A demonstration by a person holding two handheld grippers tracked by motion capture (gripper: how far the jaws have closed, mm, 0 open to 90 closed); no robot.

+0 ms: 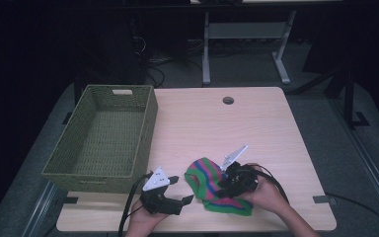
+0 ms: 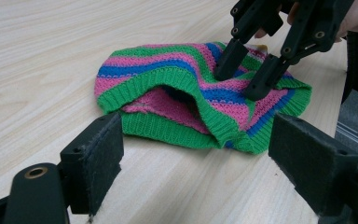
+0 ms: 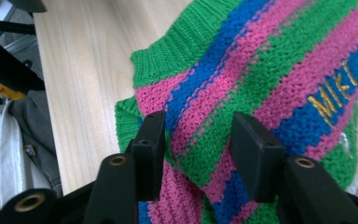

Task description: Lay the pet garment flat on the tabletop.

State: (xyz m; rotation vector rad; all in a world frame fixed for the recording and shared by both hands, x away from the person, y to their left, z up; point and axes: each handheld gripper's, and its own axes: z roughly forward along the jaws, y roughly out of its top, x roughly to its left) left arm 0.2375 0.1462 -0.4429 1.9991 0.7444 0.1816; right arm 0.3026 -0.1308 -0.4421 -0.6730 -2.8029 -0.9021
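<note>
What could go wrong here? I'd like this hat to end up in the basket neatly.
The right gripper has its open jaws pressed on the hat's top layer, so closing may pinch one layer and leave it dangling. The left gripper sits open, short of the brim. The basket wall is tall; a sagging hat could catch.

1. The hat [image 1: 217,186] is knitted in green, pink and blue stripes; its ribbed edge is green.
2. Yellow letters [image 3: 332,95] are stitched on a blue stripe of the hat.
3. The inside of the hat is pink.
4. The basket [image 1: 103,140] is olive green and woven.
5. The table [image 1: 256,123] is pale wood with a fine grain.
6. Both grippers, left [image 1: 180,190] and right [image 1: 223,190], are black, and each has a light grey plate on top.
</note>
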